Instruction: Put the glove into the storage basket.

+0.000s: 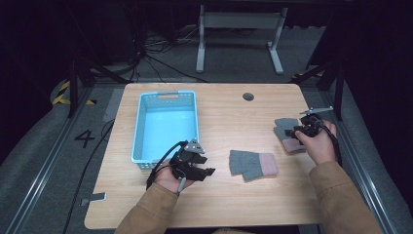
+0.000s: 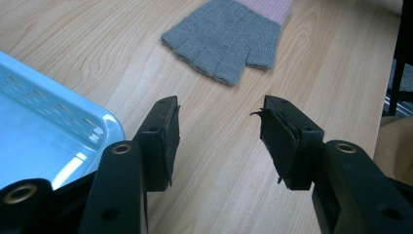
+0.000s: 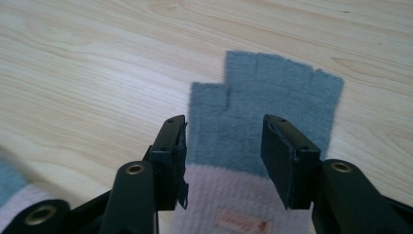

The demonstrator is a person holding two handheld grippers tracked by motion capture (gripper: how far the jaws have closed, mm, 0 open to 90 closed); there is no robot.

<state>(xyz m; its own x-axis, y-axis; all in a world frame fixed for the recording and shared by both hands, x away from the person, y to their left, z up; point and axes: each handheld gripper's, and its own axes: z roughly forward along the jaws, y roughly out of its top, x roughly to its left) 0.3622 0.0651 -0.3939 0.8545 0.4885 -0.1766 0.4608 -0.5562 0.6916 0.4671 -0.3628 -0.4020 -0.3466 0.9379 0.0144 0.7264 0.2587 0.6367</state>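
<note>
Right gripper view: right tongs [image 3: 224, 146] apart over knit fingerless glove [image 3: 265, 117] (grey, pink cuff); left tongs [image 2: 219, 131] apart, empty.

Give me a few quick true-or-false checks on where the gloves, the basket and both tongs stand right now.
1. The blue basket holds a glove. False: it is empty.
2. The right tongs are open over a glove. True.
3. The left tongs grip the middle glove. False: they are open, with bare table between the jaws and the glove lying ahead of them.
4. Both gloves are grey with pink cuffs. True.
5. The middle glove lies between the two hands. True.
6. The basket sits on the right half of the table. False: it is on the left half.
</note>
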